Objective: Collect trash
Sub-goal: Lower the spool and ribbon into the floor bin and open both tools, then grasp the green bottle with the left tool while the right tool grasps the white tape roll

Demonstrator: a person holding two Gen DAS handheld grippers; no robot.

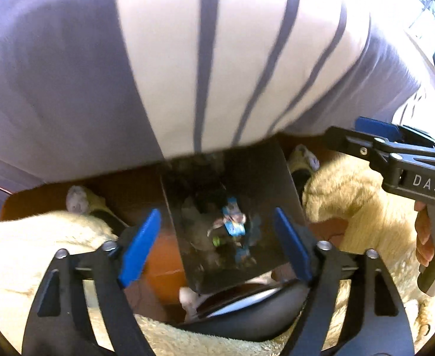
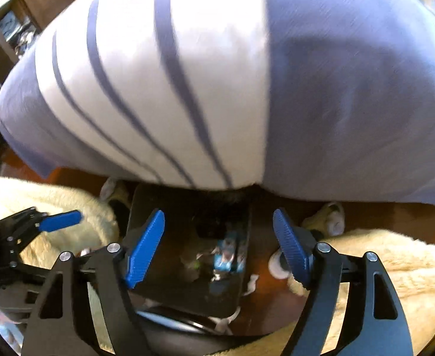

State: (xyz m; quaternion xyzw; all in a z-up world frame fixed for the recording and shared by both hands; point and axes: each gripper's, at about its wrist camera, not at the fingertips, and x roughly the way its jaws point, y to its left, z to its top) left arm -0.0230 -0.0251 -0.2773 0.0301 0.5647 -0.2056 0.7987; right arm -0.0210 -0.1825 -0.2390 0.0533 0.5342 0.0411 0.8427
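A dark rectangular bin (image 1: 265, 175) stands on the floor below me, also in the right wrist view (image 2: 158, 204). Inside lie crumpled wrappers, one blue and white (image 1: 232, 218) (image 2: 228, 255), with pale paper around it. My left gripper (image 1: 217, 237) is open and empty, jaws wide apart above the bin. My right gripper (image 2: 219, 246) is open and empty, also over the bin. It shows in the left view at the right edge (image 1: 374, 139). A small white scrap (image 2: 251, 284) lies on the floor beside the bin.
The person's lilac and white striped shirt (image 1: 187, 59) fills the upper half of both views. Fluffy cream trouser legs (image 1: 351, 195) and slippered feet (image 1: 78, 200) flank the bin. The floor is reddish-brown wood (image 1: 164, 252). A dark rounded object (image 1: 262, 305) sits just below the bin.
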